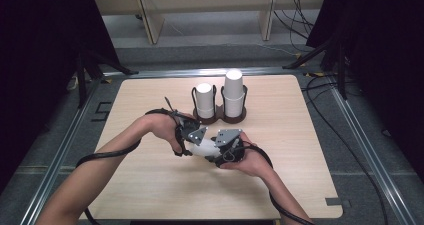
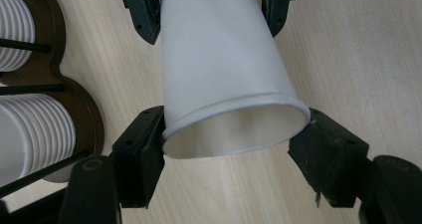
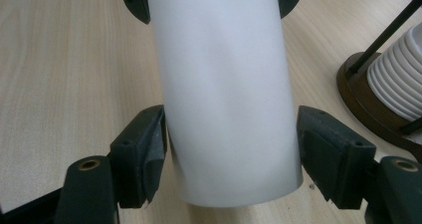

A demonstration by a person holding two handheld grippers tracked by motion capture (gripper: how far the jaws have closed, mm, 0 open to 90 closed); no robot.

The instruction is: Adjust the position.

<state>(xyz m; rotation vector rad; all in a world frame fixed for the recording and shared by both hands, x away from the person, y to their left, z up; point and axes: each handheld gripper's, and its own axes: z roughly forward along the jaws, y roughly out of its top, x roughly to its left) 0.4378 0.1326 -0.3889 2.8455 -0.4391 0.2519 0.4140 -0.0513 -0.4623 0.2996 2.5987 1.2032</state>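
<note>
I hold one white paper cup (image 1: 204,147) between my two grippers, low over the counter (image 1: 150,185), on the near side of the dark wooden cup rack (image 1: 220,116). My left gripper (image 1: 192,135) has its jaws clamped on the cup at the rim end: in the left gripper view the open mouth of the cup (image 2: 234,129) faces the camera and both pads press on its wall just behind the rim. My right gripper (image 1: 225,146) comes at the same cup from the other end. In the right gripper view the cup's wall (image 3: 224,94) runs up between my jaws; the left pad lies against it, and on the right side I cannot tell whether the pad touches or stands just off.

Beyond the cup, farther from me, the rack stands on the counter with two stacks of white cups (image 1: 233,92) upside down in its two round bays, black wire posts around each. The right stack rises higher than the left
</note>
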